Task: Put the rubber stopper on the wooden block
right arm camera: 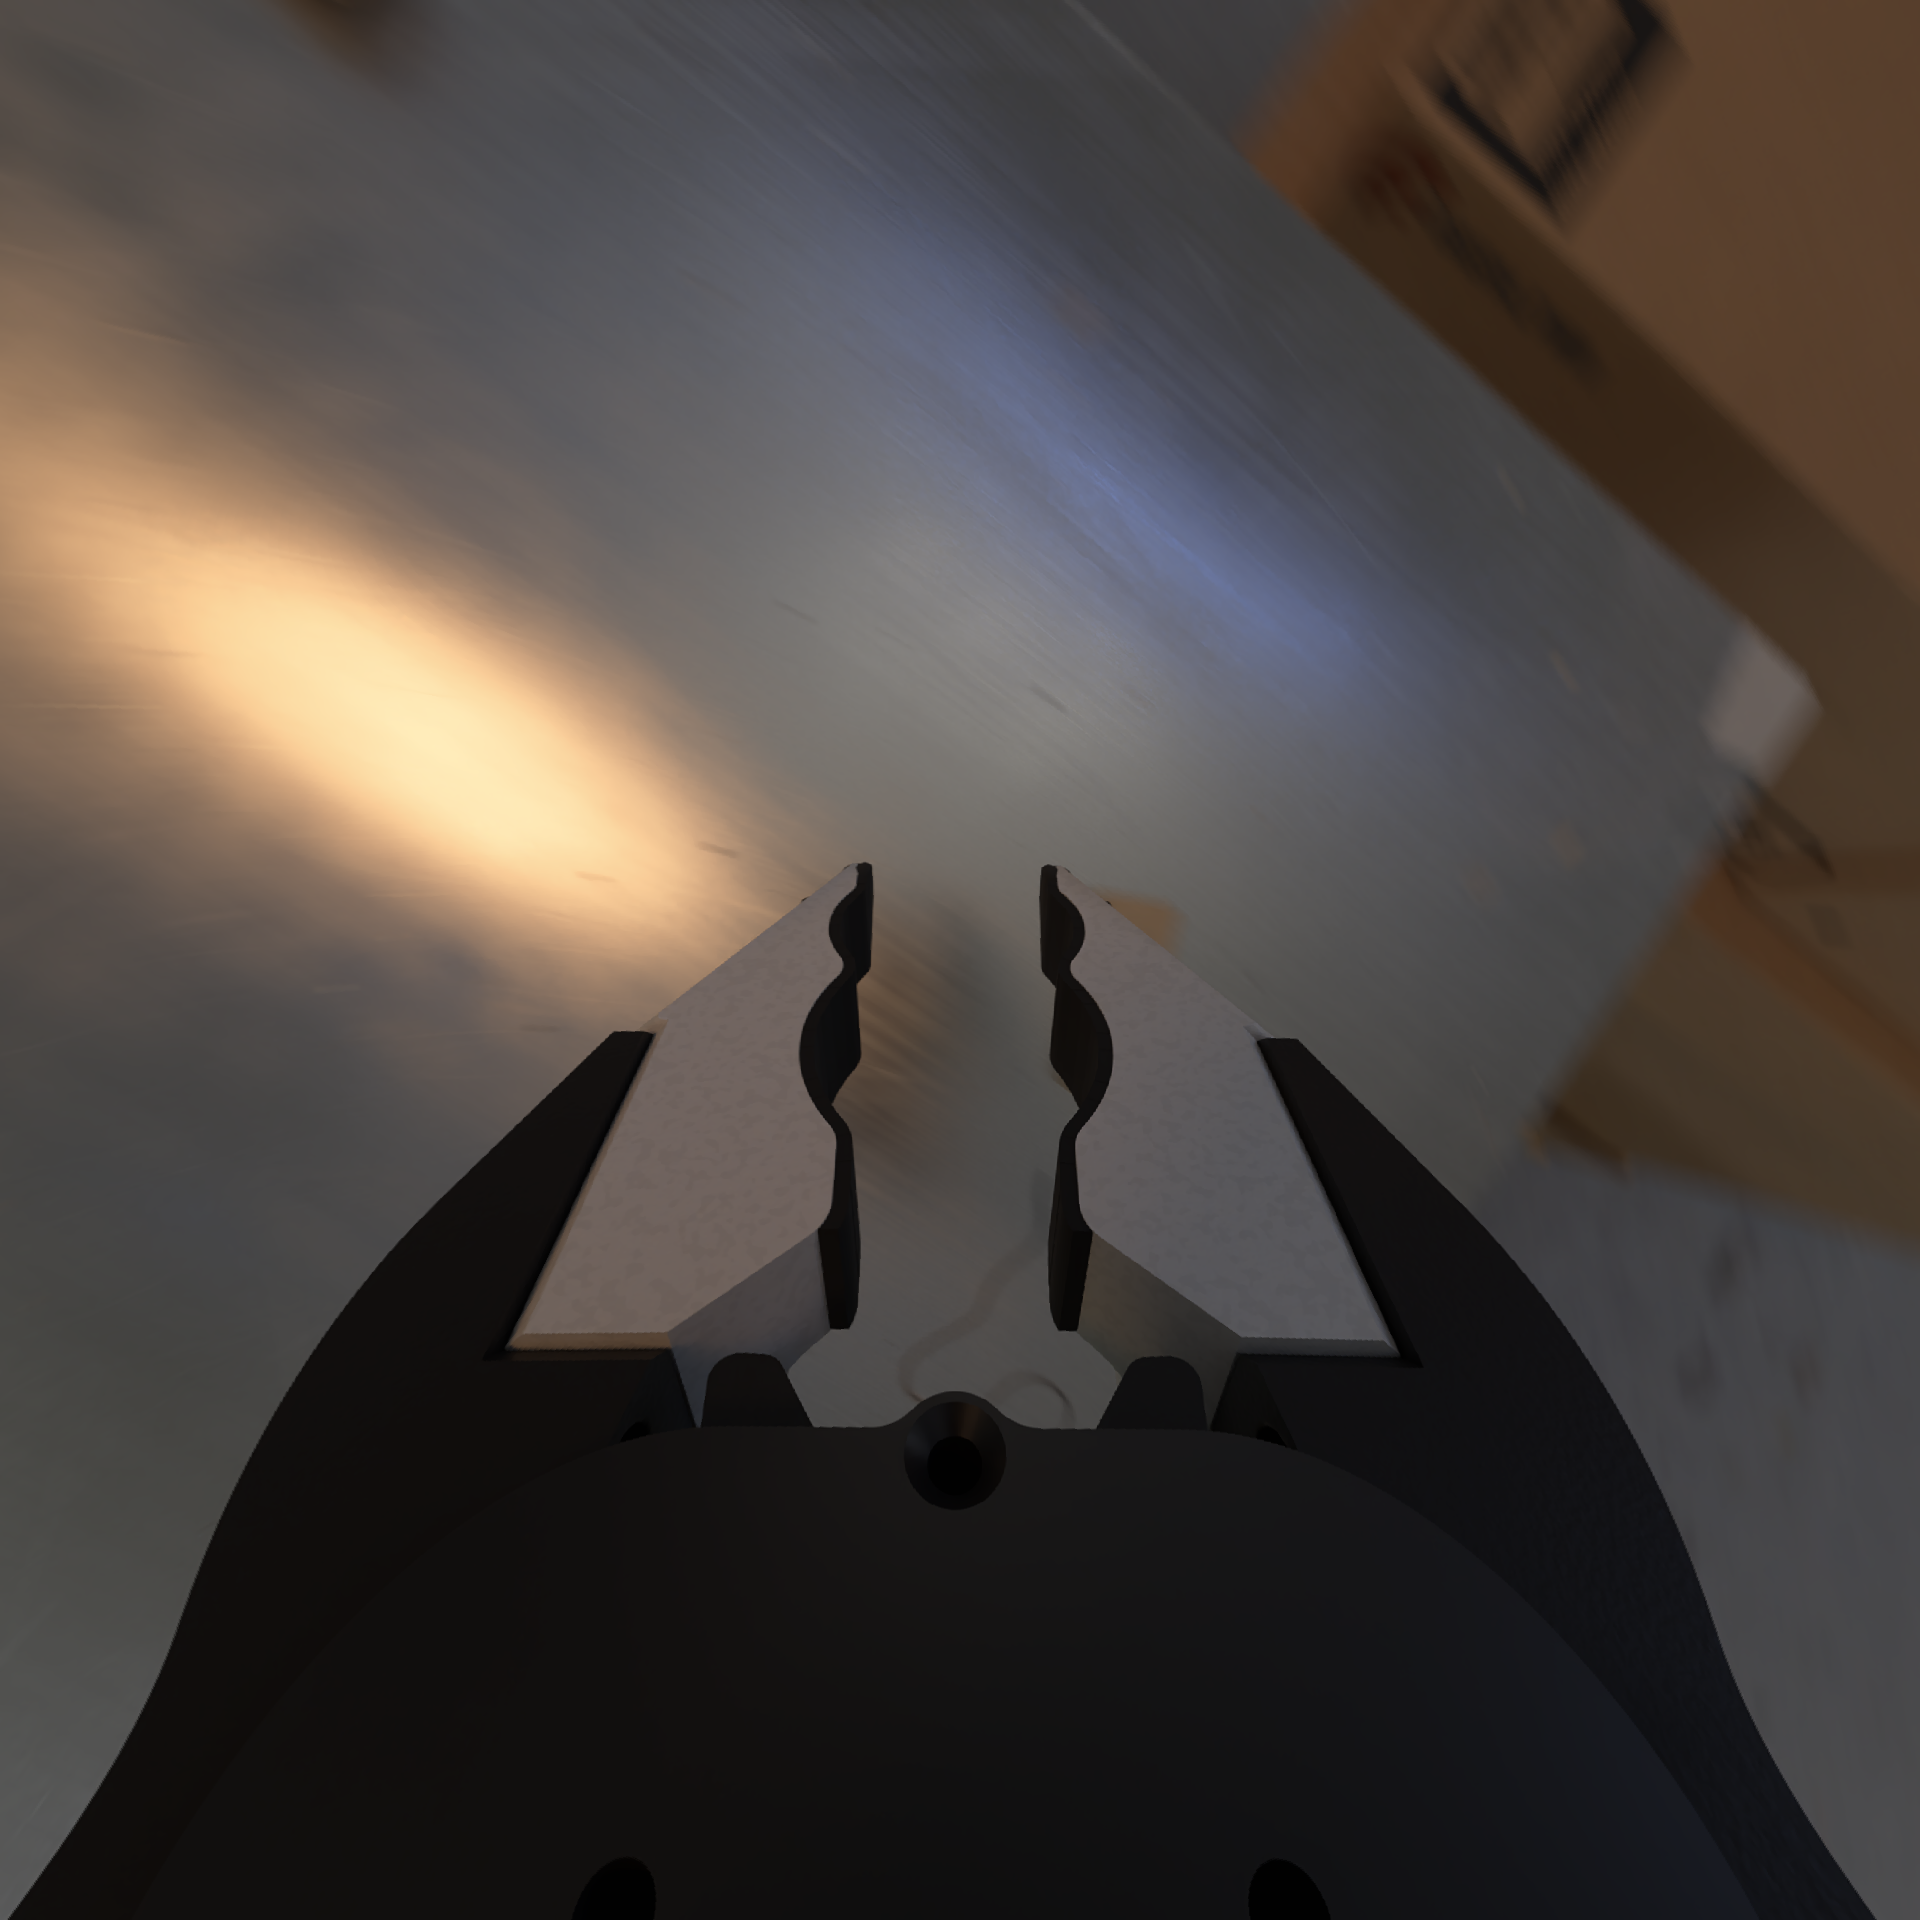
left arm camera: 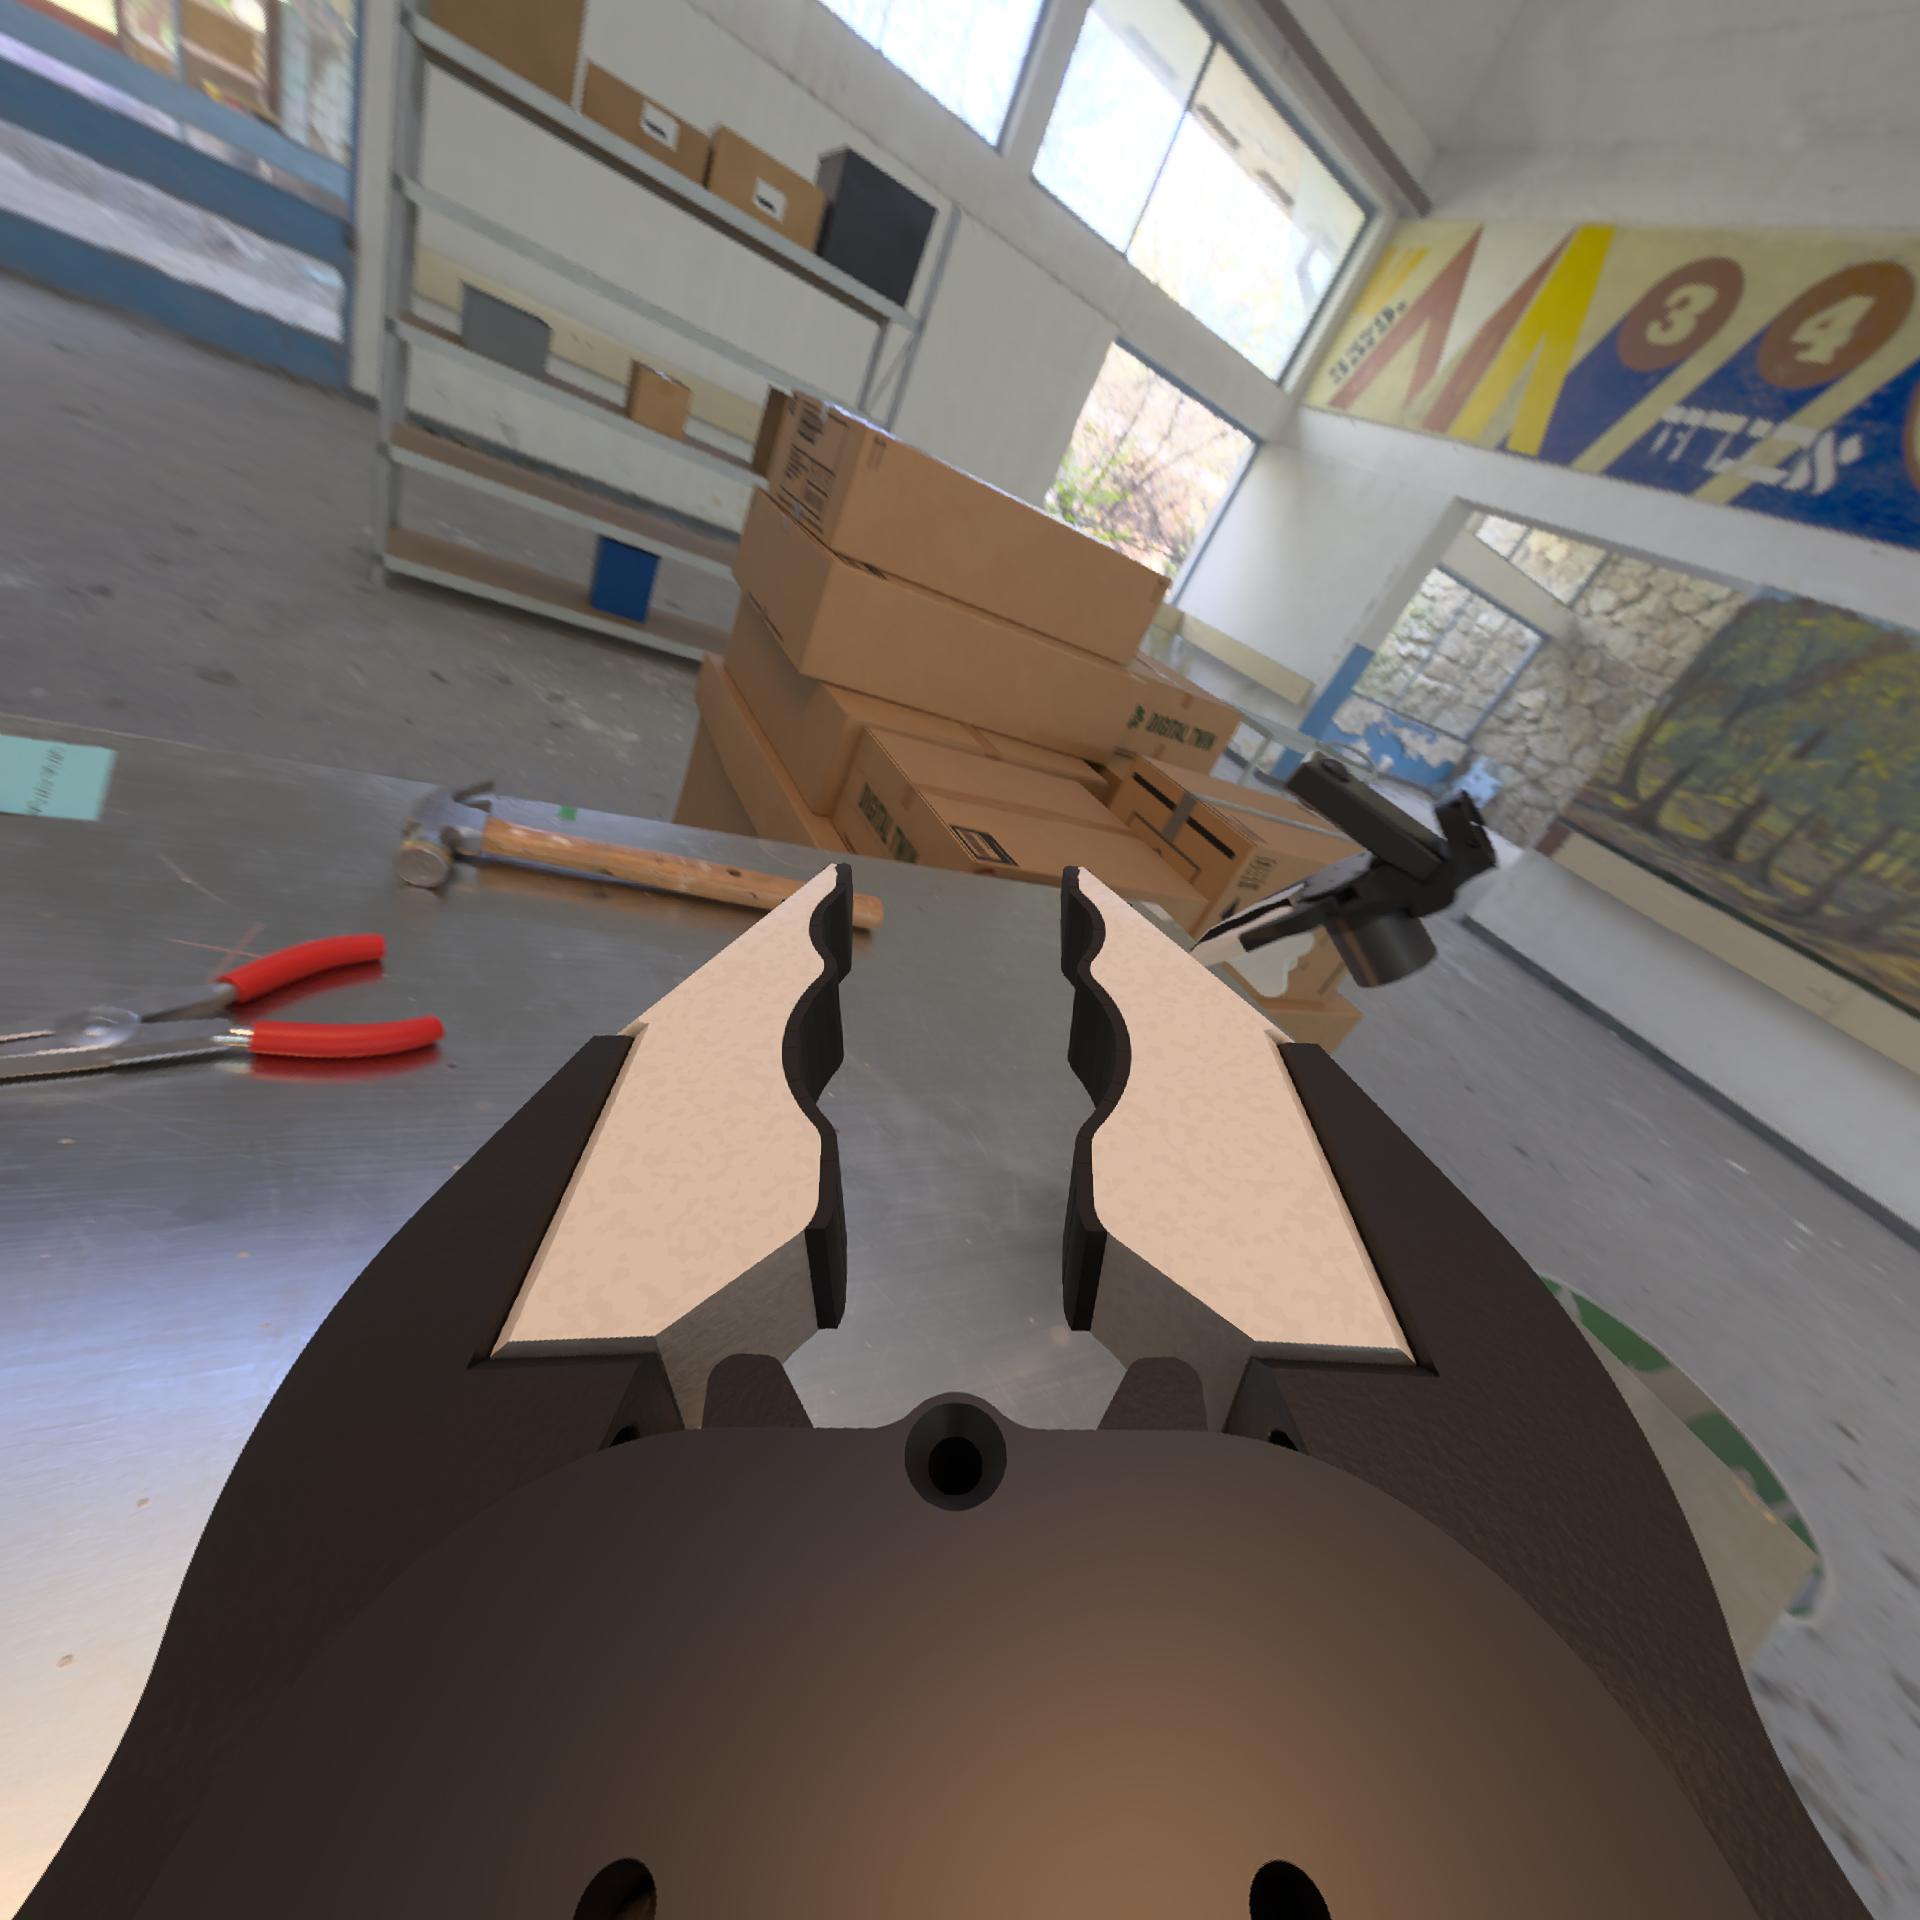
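Note:
In the left wrist view my left gripper [left arm camera: 956,894] is open and empty, low over a brushed-metal table [left arm camera: 312,1247]. My right gripper [left arm camera: 1236,935] shows far off at the right, by the table's far edge, fingers pointing left. A small tan block-like shape [left arm camera: 1320,1013] sits just under it; I cannot tell whether it is the wooden block. In the right wrist view my right gripper [right arm camera: 956,883] is open and empty, close above the metal table [right arm camera: 935,468]; the picture is blurred. The rubber stopper shows in neither view.
A wooden-handled hammer [left arm camera: 623,857] lies across the table ahead of the left gripper. Red-handled pliers [left arm camera: 260,1008] lie at the left, a teal paper [left arm camera: 52,779] farther left. Stacked cardboard boxes [left arm camera: 935,644] stand beyond the table edge, also blurred at the right [right arm camera: 1714,364]. Shelving [left arm camera: 623,364] stands behind.

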Robot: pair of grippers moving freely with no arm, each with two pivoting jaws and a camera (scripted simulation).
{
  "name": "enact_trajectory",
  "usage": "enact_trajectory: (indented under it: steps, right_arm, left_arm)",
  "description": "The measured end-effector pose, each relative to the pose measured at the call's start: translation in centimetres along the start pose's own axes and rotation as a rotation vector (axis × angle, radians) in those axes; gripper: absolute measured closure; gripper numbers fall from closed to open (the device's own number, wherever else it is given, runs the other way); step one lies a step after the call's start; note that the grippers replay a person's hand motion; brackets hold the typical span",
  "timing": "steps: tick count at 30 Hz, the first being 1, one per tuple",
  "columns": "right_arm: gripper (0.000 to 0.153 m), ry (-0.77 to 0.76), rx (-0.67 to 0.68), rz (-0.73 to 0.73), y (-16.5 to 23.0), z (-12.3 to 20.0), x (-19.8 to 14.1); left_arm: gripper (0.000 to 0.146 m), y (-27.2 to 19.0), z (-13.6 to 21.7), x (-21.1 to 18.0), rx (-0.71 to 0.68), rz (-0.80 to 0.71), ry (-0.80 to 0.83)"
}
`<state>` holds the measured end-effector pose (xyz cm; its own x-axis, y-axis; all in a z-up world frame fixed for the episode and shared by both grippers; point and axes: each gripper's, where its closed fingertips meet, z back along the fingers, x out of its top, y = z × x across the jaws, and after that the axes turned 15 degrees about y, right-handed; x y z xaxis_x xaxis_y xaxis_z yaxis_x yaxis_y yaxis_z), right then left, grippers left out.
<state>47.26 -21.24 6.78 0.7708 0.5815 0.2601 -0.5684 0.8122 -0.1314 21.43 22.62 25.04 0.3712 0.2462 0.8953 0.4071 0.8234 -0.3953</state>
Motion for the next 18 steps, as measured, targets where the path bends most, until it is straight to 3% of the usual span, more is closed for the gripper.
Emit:
enact_trajectory:
  steps: [5, 11, 14, 18]
  right_arm:
    - [0.114, -0.251, 0.183, 0.568, 16.8, 6.1, 5.1]
    - [0.112, -0.378, 0.309, 1.193, 39.0, 8.6, 5.1]
    - [0.11, -0.346, 0.354, 1.351, 46.9, 7.2, 4.9]
    - [0.108, -0.263, 0.436, 1.382, 53.5, 4.2, 6.0]
  left_arm:
    - [0.107, 1.2, 1.7, 1.1, 0.113, -0.013, -0.067]
    - [0.109, 3.2, 3.4, 0.4, 0.181, 0.012, -0.032]
    - [0.108, 4.5, 4.9, 0.4, 0.26, 0.016, -0.042]
    - [0.108, 4.9, 6.6, 1.0, 0.276, 0.022, -0.102]
